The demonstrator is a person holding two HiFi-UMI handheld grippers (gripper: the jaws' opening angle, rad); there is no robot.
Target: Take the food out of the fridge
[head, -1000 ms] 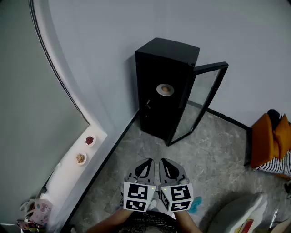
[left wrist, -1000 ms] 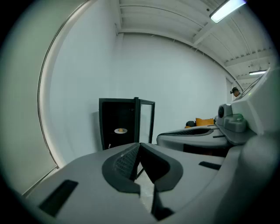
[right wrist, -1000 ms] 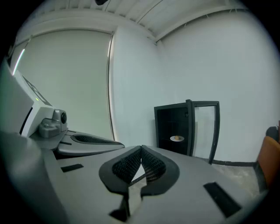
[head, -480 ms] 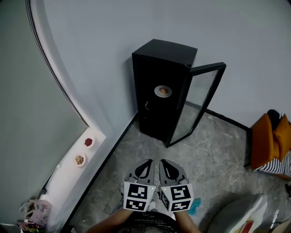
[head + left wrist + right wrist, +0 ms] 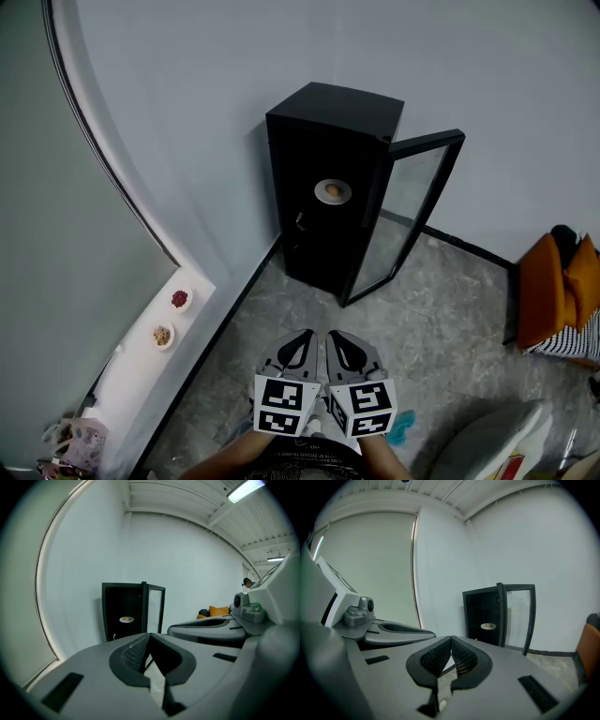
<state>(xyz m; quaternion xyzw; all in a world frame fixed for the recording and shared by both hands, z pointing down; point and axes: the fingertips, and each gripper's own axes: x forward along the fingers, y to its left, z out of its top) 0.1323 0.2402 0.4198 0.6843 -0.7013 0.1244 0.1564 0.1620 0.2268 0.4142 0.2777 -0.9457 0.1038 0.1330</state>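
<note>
Compared with one second ago, the black fridge [image 5: 323, 117] stands a little more to the left in the head view, and so do the two small dishes [image 5: 179, 299] on the white ledge [image 5: 141, 361]. The left gripper [image 5: 302, 335] and the right gripper [image 5: 337, 335] keep side by side. Both have their jaws clenched, the ribbed dark pads together and nothing between them. The food [image 5: 331, 190], a small round light-brown piece on a round white plate [image 5: 344, 193], lies inside the box-shaped fridge, well ahead of the jaws. The glass door [image 5: 412, 211] stands open. The floor [image 5: 422, 309] is grey marbled stone.
</note>
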